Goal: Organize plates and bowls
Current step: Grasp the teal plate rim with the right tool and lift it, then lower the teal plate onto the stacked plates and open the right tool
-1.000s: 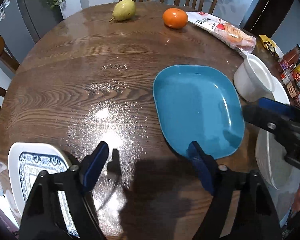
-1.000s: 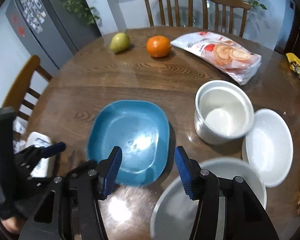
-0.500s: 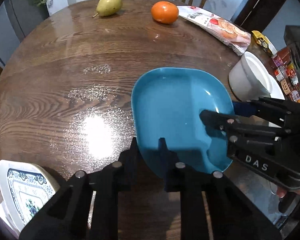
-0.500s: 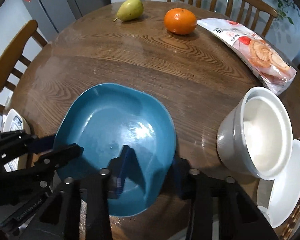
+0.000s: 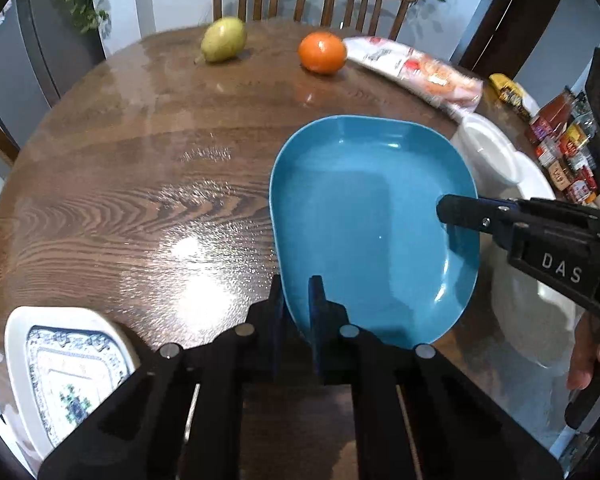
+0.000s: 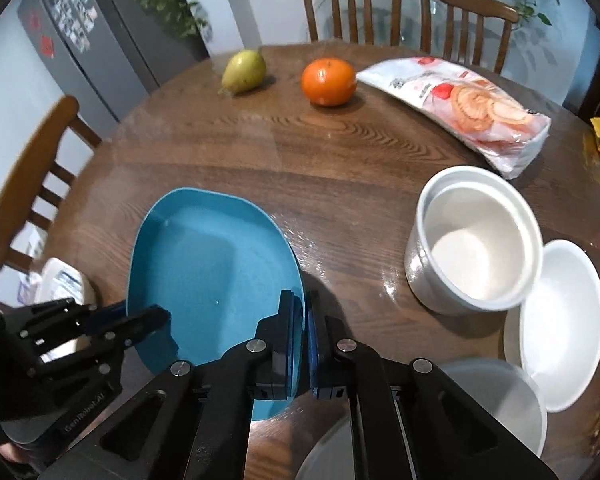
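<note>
- Got the blue plate point(image 5: 364, 216) pinched on two edges: left hand-held gripper point(image 5: 296, 300) is closing down on the rim nearest me, right hand-held gripper point(image 6: 304, 320) is clamped narrow on the rim at the plate's right side.
- The plate sits mid-tabletop point(image 5: 140, 160), well short of the pear point(image 5: 223, 44) and orange point(image 5: 322, 52) beyond its far edge.
- My guess at the step: lift it and stack it with the other dishes. To do that well I'd keep both grips at the same height so the plate stays flat, and raise it straight off the wood before swinging it anywhere, since thin rim pinches can slip if it tilts.
- Patterned plate point(image 5: 66, 364) is off the blue plate's left, at the tabletop's edge. Looks like a candidate to stack with, but that's a guess.
- Left view shows that patterned plate properly, plus the jars point(image 5: 564, 152) beyond the blue plate's right. The right view only catches a sliver of the patterned one.
- Right view gives what the left mostly hides: the deep white pot point(image 6: 474, 236), the shallow white bowl point(image 6: 556, 320) touching it, and a grey-white bowl point(image 6: 460, 420) under my gripper, all right of the blue plate.
</note>
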A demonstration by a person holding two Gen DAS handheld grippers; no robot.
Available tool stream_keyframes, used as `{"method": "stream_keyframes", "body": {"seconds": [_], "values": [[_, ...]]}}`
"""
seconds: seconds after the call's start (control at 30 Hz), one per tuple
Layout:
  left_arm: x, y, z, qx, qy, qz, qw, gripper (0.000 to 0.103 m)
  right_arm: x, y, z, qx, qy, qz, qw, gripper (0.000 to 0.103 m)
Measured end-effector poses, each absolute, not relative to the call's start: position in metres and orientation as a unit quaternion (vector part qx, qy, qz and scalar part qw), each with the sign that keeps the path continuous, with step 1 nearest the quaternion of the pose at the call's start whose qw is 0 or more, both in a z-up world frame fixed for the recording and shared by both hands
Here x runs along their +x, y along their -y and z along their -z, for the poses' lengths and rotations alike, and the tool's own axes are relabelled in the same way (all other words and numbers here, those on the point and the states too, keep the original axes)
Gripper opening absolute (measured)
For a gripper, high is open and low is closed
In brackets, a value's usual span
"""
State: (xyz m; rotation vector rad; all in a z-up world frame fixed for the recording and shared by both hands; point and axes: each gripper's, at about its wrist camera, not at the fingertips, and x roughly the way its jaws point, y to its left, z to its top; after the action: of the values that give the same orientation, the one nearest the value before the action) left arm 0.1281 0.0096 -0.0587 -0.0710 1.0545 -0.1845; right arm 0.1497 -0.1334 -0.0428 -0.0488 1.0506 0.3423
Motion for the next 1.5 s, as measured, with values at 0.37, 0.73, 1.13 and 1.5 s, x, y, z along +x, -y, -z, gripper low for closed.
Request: {"method": "stream_keyframes", "body": {"seconds": [0.37, 0.73, 1.13, 1.5], "values": [[0.08, -0.027, 0.015, -0.027, -0.449, 0.066, 0.89, 0.008, 0.102, 0.122, -0.001, 0.012, -0.45, -0.198, 0.871, 0.007], [0.04, -0.068, -0.001, -0.042, -0.427, 0.021, 0.903, 0.008, 0.068, 0.076, -0.015, -0.021, -0.427, -0.241, 0.871, 0.007], [0.013, -0.125, 0.006, -0.075, -0.438, -0.045, 0.895, 0.008, 0.058, 0.003, 0.007, -0.05, -0.449, -0.296, 0.842, 0.007], [0.003, -0.158, 0.018, -0.094, -0.454, -0.057, 0.884, 0.008, 0.053, -0.034, 0.022, -0.064, -0.469, -0.307, 0.826, 0.007]]}}
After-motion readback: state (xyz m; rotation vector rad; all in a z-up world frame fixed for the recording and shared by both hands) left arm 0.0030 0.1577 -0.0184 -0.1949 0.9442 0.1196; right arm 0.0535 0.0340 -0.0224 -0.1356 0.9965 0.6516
